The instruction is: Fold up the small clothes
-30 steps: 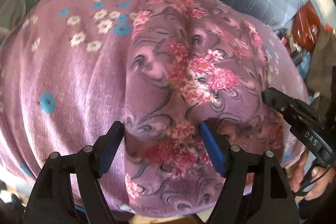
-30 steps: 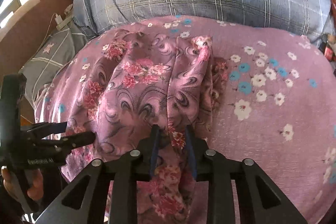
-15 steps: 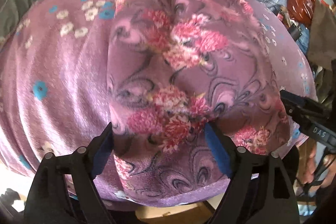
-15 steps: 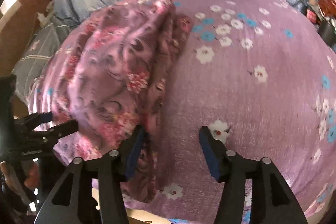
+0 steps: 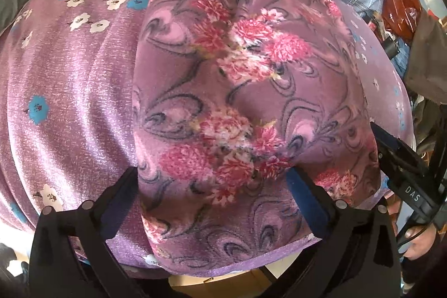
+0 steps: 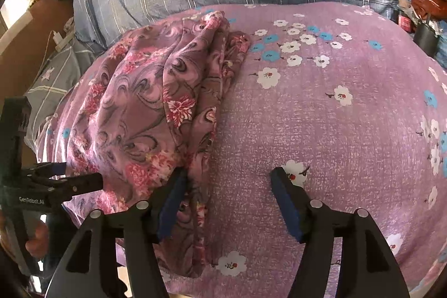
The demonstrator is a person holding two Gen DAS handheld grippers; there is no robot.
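Item: floral garment (image 5: 245, 102), mauve with pink blooms, lying on the purple flowered sheet (image 5: 69, 80); in the right wrist view it is filling the centre-left of the frame, bunched in ridges, its lower hem hanging over the sheet's near edge.

Risk: the loose folds are likely slipping toward that edge, so the fold may be coming undone; either pad dragging on withdrawal could be pulling the cloth askew.

Left gripper (image 5: 215, 180): pointing steeply down over the garment at lower centre, jaws having just been opening, now spread wide, cloth lying between them but not pinched.

Right gripper (image 6: 227, 186): angled down at lower centre, jaws having just been opening, now parted; left pad is touching the garment's right edge, nothing clamped.
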